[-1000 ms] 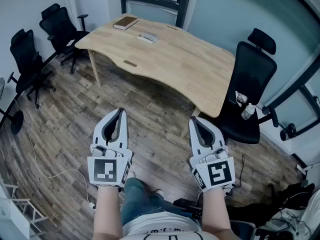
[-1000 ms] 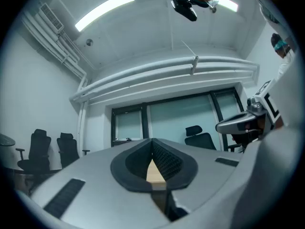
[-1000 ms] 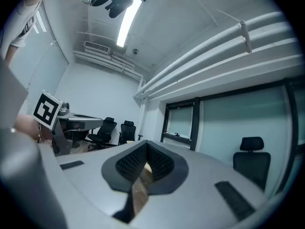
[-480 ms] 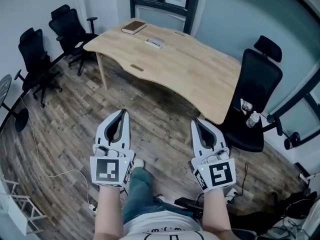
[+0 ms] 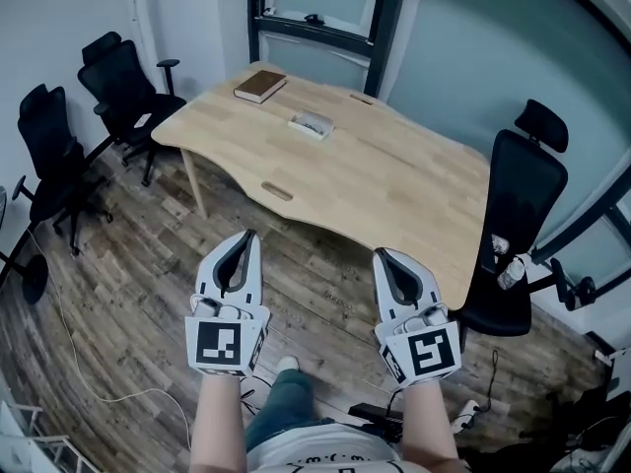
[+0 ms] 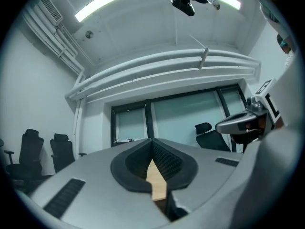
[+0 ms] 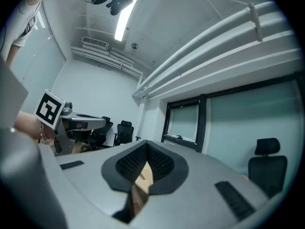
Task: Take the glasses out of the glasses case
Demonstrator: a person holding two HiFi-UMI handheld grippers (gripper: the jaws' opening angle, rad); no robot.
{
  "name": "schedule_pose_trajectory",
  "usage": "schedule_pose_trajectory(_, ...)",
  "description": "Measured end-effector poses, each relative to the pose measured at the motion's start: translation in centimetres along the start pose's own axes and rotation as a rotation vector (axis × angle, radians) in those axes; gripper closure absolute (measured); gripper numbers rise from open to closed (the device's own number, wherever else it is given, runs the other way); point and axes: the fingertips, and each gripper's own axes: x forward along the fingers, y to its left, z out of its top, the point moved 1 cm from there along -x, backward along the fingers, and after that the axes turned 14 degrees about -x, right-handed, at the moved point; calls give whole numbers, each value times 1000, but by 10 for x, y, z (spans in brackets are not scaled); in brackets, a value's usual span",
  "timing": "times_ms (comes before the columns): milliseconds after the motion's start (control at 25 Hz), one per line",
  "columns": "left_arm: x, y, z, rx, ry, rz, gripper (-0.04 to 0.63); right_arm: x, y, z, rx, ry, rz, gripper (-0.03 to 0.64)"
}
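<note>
The person is standing on the wooden floor [image 5: 128, 294] well apart from the table [image 5: 394, 175], holding both tools out in front in the lower half of the head view. The left gripper [image 5: 245, 236] is showing its jaws pressed together with nothing between them, and its own view is looking past the closed pads at a sliver of tabletop. The right gripper [image 5: 381, 256] is likewise showing its jaws together and empty.

The glasses case [image 5: 311, 124] is lying on the table toward the upper middle of the frame, a small pale object too far off to tell whether it is open or closed. A brown book [image 5: 259, 86] is lying near it, further to the upper left, apart from the case.

The step in hand is probably the walk-up, so nothing of the task proper is done yet. To do it well, the person is best heading for the near edge of the table straight below the case in the picture, where the floor is bare, rather than the right end, where a black office chair [image 5: 523, 225] is standing close against the table. Both pairs of jaws are needing to come apart before they reach the case. One gripper is likely going to be pinning the case base flat while the other is dealing with the lid and then the glasses; the frame calls for a light pinch at the bridge or a temple, since lenses could be scratching or slipping under the ridged pads
</note>
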Motion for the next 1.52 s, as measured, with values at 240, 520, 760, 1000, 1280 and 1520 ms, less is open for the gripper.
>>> schedule_pose_trajectory(240,88,59,5,2,3,-71,580,98,-11,-1,-25,15,-26,606)
schedule_pose_trajectory(520,149,97,-5,9,28,-82,580,169,-25,-16,-25,38,-20,607)
schedule_pose_trajectory(760,206,134,-21,20,47,-52,580,237,-50,-44,8,39,-14,606)
schedule_pose_trajectory(1000,295,185,-40,8,88,-57,580,333,-78,-77,45,54,-19,606)
schedule_pose_trajectory(1280,437,223,-70,-59,179,-135,580,448,-135,-119,79,97,-52,606)
schedule_pose_trajectory(1520,522,221,-98,-42,248,-214,578,496,-177,-157,103,157,-99,606)
